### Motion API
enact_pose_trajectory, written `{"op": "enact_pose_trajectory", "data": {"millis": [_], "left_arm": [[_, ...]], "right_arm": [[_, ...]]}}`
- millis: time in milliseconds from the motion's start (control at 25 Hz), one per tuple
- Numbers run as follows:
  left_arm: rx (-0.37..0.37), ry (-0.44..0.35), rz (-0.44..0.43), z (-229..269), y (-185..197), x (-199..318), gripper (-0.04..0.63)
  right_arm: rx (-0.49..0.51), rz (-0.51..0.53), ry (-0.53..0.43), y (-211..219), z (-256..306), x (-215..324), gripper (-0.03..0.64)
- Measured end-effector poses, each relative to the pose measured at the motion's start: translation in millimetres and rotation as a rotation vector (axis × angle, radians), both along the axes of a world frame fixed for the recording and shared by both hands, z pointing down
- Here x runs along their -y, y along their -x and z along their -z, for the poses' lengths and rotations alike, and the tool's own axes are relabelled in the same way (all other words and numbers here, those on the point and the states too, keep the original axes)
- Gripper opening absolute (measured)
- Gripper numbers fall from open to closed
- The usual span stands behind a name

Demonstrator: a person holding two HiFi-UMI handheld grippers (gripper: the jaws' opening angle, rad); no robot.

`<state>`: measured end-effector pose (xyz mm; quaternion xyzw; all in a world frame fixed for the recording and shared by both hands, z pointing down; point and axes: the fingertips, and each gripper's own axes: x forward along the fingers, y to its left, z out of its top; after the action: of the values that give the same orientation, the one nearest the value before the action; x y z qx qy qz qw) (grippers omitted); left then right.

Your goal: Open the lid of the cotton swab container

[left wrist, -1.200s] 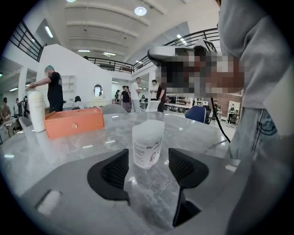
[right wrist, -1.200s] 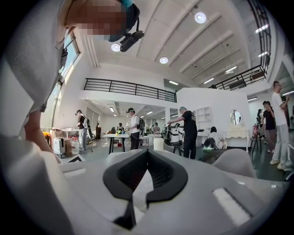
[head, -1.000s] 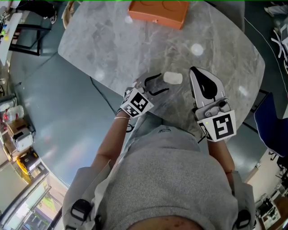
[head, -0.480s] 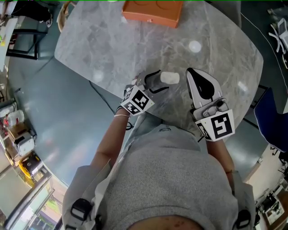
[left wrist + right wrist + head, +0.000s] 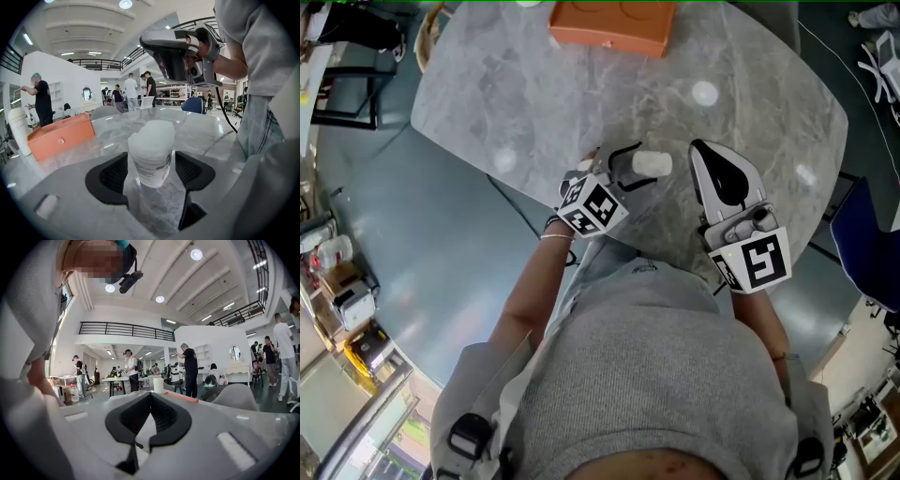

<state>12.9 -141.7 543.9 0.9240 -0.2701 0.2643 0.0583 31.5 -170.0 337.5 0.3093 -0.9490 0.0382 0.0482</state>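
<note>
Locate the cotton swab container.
The container sits on the table in the head view, between the jaws of the left gripper, which have just been opening, left of the right gripper.

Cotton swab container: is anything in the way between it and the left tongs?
No, nothing I can see is in the way. The cotton swab container stands right inside the left tongs, between the two jaws, which have just been opening and are not squeezing it.
</note>
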Motion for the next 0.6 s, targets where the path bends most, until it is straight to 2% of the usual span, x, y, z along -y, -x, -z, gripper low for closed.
{"op": "enact_pose_trajectory", "data": {"millis": [600], "left_arm": [[0.047,0.028,-0.110,-9,-19,3,0.318]], "right_arm": [[0.005,-0.019,-0.006,-2,5,7,0.002]]}}
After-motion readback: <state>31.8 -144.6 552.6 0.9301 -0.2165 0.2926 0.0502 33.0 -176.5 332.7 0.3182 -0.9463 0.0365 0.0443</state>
